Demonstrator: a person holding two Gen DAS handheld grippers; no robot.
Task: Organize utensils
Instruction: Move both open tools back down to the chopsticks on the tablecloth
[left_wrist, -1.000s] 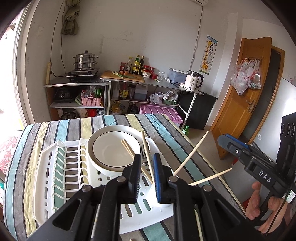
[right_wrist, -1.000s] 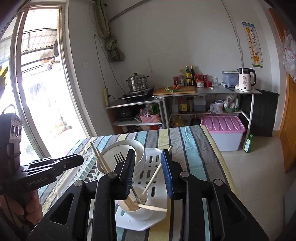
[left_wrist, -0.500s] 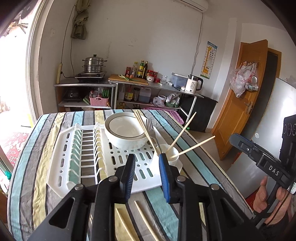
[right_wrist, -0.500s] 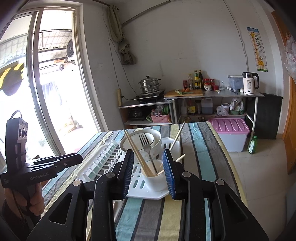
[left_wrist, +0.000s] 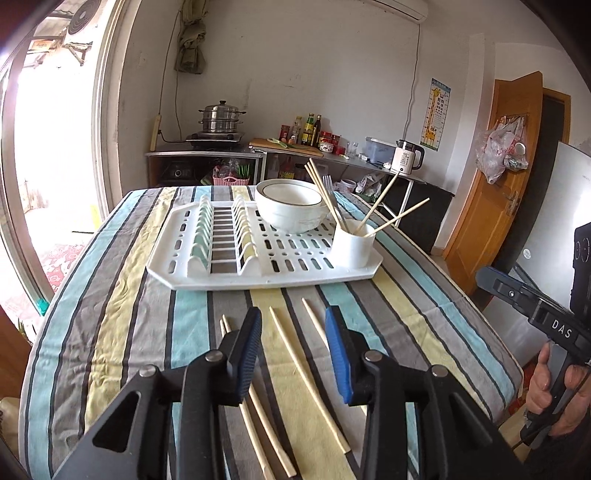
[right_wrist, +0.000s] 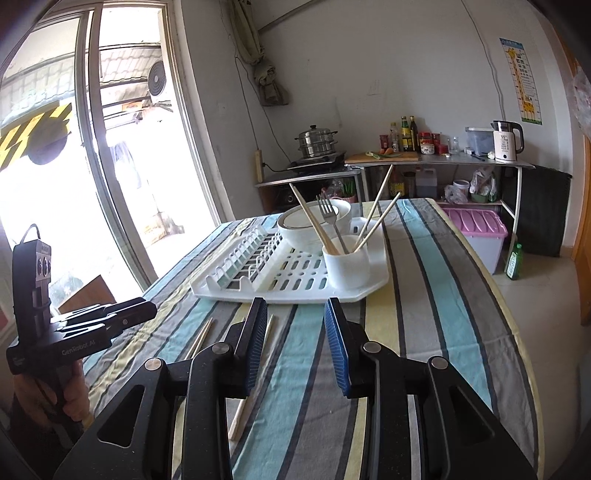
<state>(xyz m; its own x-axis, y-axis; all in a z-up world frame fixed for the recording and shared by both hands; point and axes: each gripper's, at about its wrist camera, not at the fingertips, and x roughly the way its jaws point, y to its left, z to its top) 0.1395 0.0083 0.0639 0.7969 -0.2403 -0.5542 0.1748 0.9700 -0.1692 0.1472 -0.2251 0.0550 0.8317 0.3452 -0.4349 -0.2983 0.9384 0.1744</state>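
Observation:
A white utensil cup (left_wrist: 352, 245) (right_wrist: 346, 266) stands at the near right corner of a white dish rack (left_wrist: 221, 273) (right_wrist: 258, 291). It holds several wooden chopsticks (left_wrist: 400, 216) (right_wrist: 312, 221) and a metal fork (right_wrist: 328, 218). Several loose chopsticks (left_wrist: 306, 380) (right_wrist: 255, 380) lie on the striped tablecloth in front of the rack. My left gripper (left_wrist: 293, 345) is open and empty, low over these chopsticks. My right gripper (right_wrist: 295, 341) is open and empty, above the cloth to their right.
A white bowl (left_wrist: 291, 203) (right_wrist: 314, 221) sits at the back of the rack. The striped table (left_wrist: 122, 295) drops off on the right beside a wooden door (left_wrist: 491, 199). A pink-lidded bin (right_wrist: 476, 229) and kitchen shelves (right_wrist: 406, 162) stand behind.
Both grippers have pulled back from the rack and dropped low toward the table's near end. Their jaws have opened wider. The loose chopsticks on the cloth have come into view.

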